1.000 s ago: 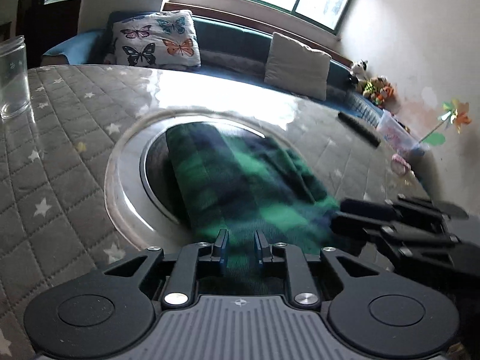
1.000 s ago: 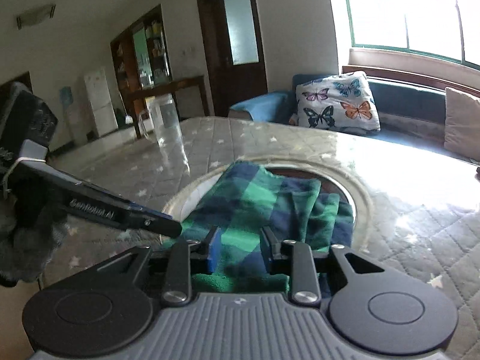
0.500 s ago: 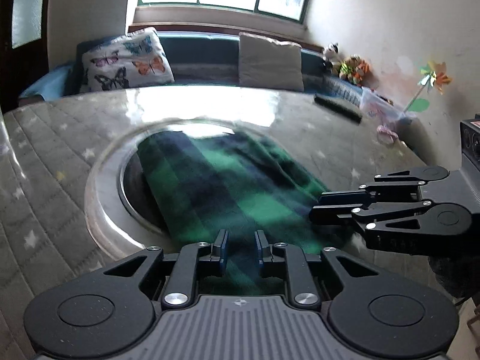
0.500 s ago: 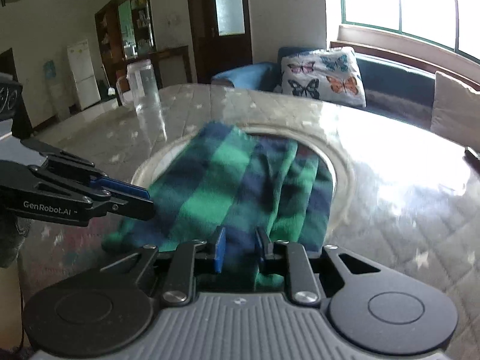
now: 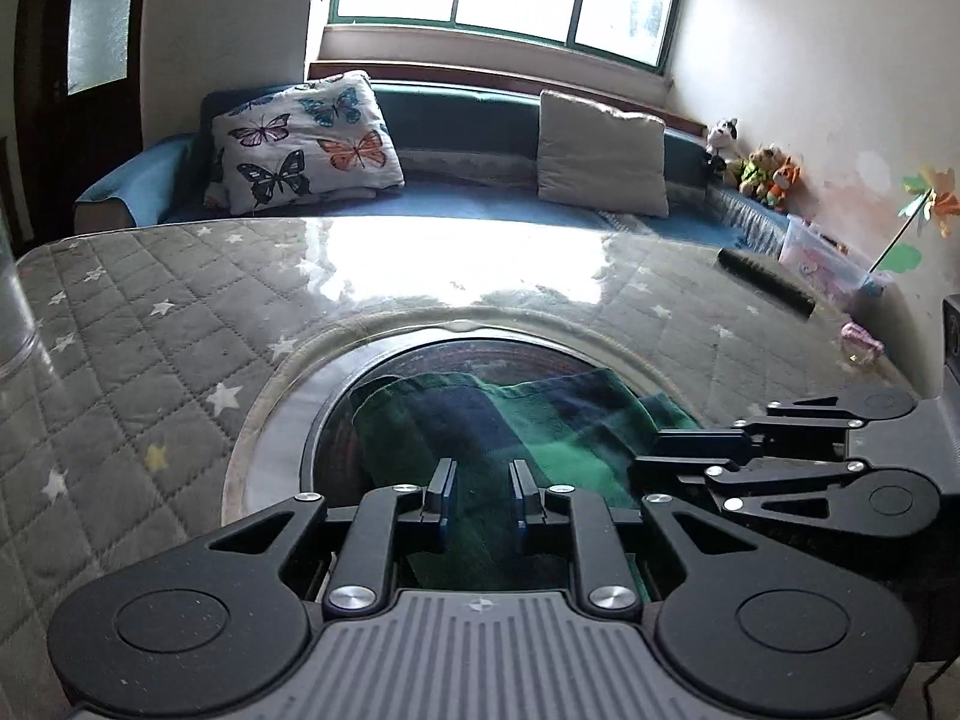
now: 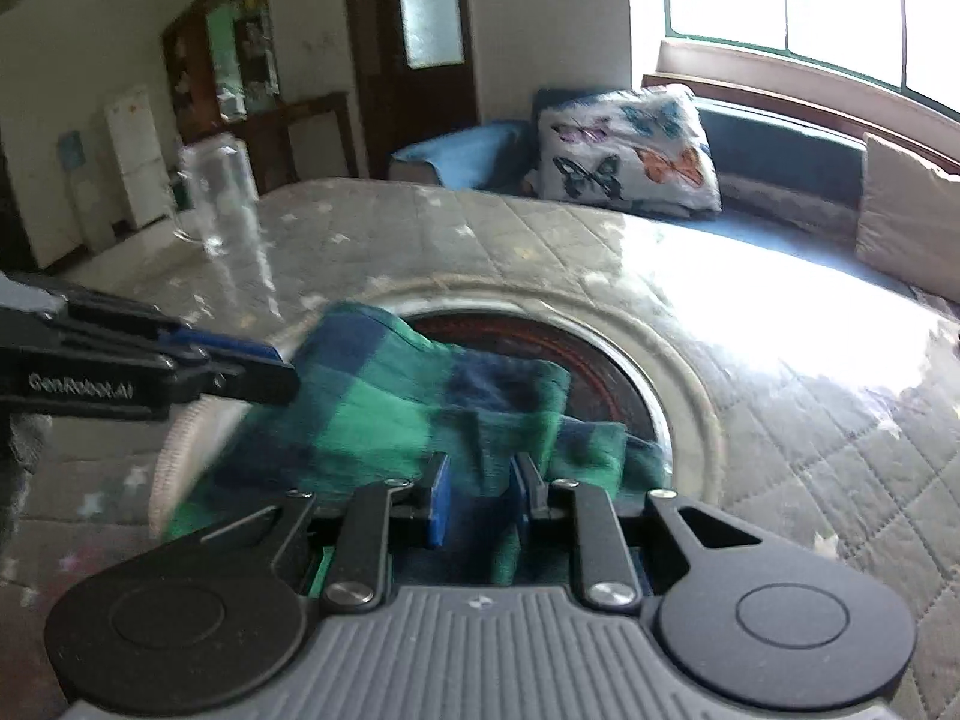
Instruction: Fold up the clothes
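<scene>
Green and navy checked cloth (image 5: 510,420) lay bunched on the table (image 5: 150,360), over the dark round inset (image 5: 468,354) at the table's middle and the pale ring around it. Table top was a grey quilted cover with stars under a glossy clear sheet; strong window glare on the far half.

Left gripper (image 5: 480,495): jaws narrow, a fold of the cloth ran between the 2 fingers and under the gripper body. Fabric filled the gap, so it read as clenched on the cloth's near edge.

Right gripper (image 6: 480,495): jaws equally narrow, a ridge of cloth stood up between the fingers, blue pads pressed on either side. Grasping the cloth as well. That view was motion-blurred, the cloth's left side smeared.

Each gripper showed in the other's view: the right one came in from the right edge of the left wrist view (image 5: 690,450), its tips on the cloth's right side; the left one came in from the left edge of the right wrist view (image 6: 264,369), tips at the cloth's upper left corner.

Elsewhere: clear glass jar (image 6: 222,204) on the table's far left, black remote (image 5: 768,282) near the far right edge, well apart from the cloth. Bench behind with butterfly cushion (image 5: 306,144) and plain cushion (image 5: 600,156).
</scene>
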